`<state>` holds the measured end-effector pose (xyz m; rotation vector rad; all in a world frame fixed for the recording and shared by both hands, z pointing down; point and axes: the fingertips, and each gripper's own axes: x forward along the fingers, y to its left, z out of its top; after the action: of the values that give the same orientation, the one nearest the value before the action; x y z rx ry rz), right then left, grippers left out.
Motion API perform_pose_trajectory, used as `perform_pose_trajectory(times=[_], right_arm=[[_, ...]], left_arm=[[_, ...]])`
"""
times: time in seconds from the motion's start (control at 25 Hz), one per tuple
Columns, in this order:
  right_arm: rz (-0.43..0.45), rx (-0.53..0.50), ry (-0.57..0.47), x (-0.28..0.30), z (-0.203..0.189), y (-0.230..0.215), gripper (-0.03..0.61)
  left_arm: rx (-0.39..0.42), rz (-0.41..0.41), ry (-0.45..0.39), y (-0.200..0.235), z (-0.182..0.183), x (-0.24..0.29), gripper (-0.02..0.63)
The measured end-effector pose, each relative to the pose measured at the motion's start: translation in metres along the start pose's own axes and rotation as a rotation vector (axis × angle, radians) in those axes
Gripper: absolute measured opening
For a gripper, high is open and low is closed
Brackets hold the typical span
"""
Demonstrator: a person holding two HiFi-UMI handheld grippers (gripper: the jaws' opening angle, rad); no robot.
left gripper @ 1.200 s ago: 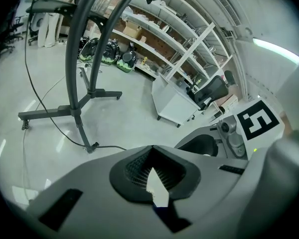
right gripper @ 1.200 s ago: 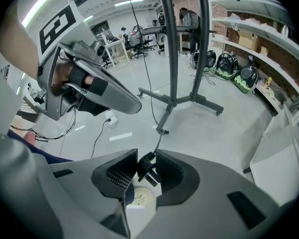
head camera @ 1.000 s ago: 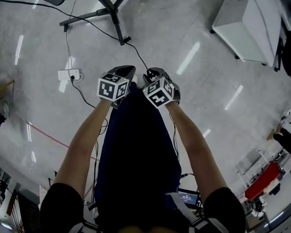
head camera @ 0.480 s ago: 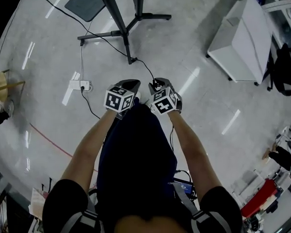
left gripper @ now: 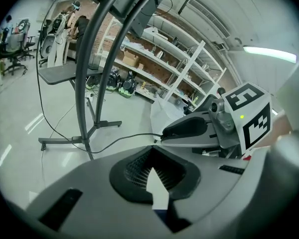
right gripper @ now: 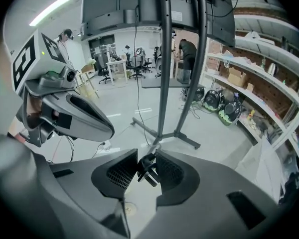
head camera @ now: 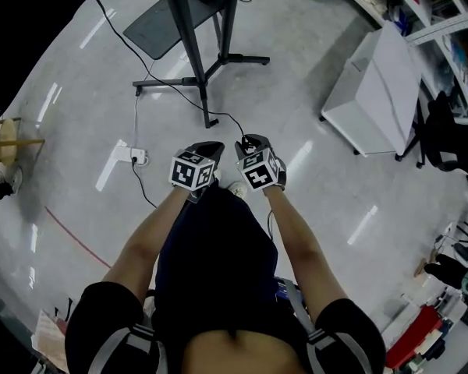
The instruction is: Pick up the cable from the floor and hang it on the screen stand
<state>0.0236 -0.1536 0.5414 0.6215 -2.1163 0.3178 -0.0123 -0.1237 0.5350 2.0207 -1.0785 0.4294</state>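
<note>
The thin black cable (left gripper: 135,133) is up off the floor at one end: my right tongs (right gripper: 146,153) pinch its black plug (right gripper: 147,171) between their ribbed pads. From there the cable droops to the pale grey polished floor (head camera: 312,61) and trails past a foot of the black metal screen stand (head camera: 189,45). My left tongs (left gripper: 152,151) are pressed together at the tips with nothing between them, just beside the right ones. Each pair carries a cube (head camera: 193,171) printed with black-and-white square markers.

The stand's splayed legs lie on the floor just ahead of both tongs, and its two uprights rise to the dark back of a screen (right gripper: 139,4). A white power strip (head camera: 132,156) lies on the floor to the left, with a cord running off from it. A white boxy cabinet (head camera: 374,92) stands well off to the right. Open white shelving (right gripper: 259,78) loaded with boxes and gear lines the wall beyond.
</note>
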Motion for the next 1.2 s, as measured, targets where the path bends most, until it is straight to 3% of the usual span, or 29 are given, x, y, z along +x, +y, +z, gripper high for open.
perform_pose_trajectory(times=[0.4,0.92,1.2], right_arm=[[0.032,-0.102,-0.031,-0.049,0.036,0.009,0.127],[0.087,-0.27,-0.058,-0.084,0.081,0.042,0.127],[0.127,-0.445,-0.095,-0.086,0.126,0.056,0.127]], left_arm=[[-0.028,0.019,-0.085,-0.02,0.036,-0.043,0.003],[0.024,0.034,-0.094,-0.024,0.049,-0.093,0.003],[-0.066,0.091,-0.187,-0.009,0.066,-0.125,0.003]])
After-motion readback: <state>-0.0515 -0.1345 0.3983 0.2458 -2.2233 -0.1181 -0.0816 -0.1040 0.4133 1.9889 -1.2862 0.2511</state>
